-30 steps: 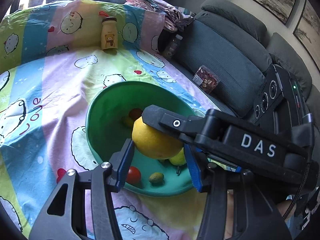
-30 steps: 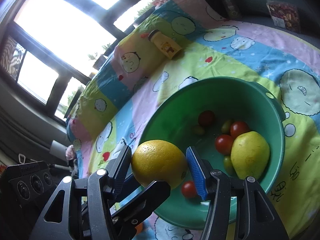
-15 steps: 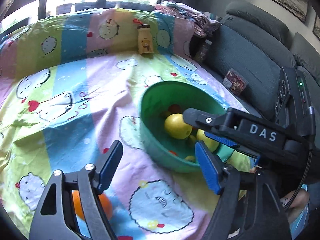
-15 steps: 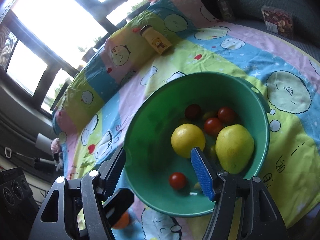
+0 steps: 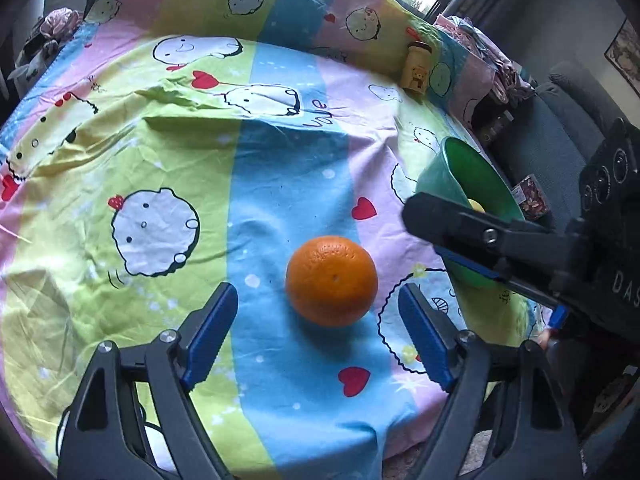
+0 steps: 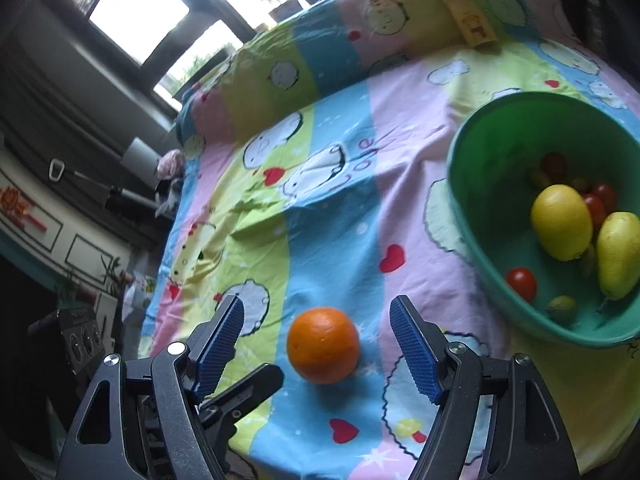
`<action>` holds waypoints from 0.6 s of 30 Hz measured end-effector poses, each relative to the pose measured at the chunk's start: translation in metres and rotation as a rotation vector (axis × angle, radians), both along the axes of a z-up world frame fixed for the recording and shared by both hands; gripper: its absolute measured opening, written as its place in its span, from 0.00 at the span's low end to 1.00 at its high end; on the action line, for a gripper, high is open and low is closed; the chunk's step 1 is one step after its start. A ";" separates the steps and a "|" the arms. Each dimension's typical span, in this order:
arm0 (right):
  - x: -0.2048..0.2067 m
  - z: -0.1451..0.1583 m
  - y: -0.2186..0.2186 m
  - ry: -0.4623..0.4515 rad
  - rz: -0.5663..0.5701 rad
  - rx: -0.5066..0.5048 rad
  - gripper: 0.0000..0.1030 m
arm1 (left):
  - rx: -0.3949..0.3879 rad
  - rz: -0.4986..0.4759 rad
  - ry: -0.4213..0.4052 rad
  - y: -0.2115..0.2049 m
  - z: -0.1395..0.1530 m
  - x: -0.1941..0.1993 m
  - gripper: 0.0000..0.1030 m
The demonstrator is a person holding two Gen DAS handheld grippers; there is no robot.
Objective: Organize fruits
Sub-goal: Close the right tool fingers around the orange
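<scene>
An orange (image 5: 332, 280) lies on the patterned cloth, also seen in the right wrist view (image 6: 323, 345). My left gripper (image 5: 318, 338) is open and empty, its jaws either side of the orange and just short of it. My right gripper (image 6: 316, 346) is open and empty, its jaws flanking the orange. A green bowl (image 6: 460, 184) to the right holds a yellow lemon (image 6: 561, 222), a yellow pear (image 6: 618, 254), several red tomatoes (image 6: 521, 283) and small green fruits (image 6: 562, 309). In the left wrist view the bowl (image 5: 436, 184) is partly hidden behind the right gripper's body.
A yellow bottle (image 5: 417, 66) stands at the far edge of the cloth-covered table, also seen in the right wrist view (image 6: 469, 16). A grey sofa (image 5: 560, 128) is to the right. The table's near edge is just below both grippers.
The right gripper let the lemon go into the bowl. Both grippers then swung left, away from the bowl, and now face the orange on the cloth.
</scene>
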State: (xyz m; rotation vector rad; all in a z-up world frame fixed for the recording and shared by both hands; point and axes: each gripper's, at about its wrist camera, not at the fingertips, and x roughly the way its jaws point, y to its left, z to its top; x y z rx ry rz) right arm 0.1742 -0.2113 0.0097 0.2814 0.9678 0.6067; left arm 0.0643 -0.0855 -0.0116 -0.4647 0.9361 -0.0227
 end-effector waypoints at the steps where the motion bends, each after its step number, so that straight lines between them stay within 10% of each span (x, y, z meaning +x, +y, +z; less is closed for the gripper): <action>1: 0.001 -0.005 0.006 0.016 0.013 -0.008 0.74 | -0.005 -0.001 0.007 -0.002 -0.004 -0.001 0.81; 18: 0.025 -0.054 0.019 0.167 0.045 -0.055 0.66 | -0.071 -0.044 0.044 -0.014 -0.037 0.021 0.60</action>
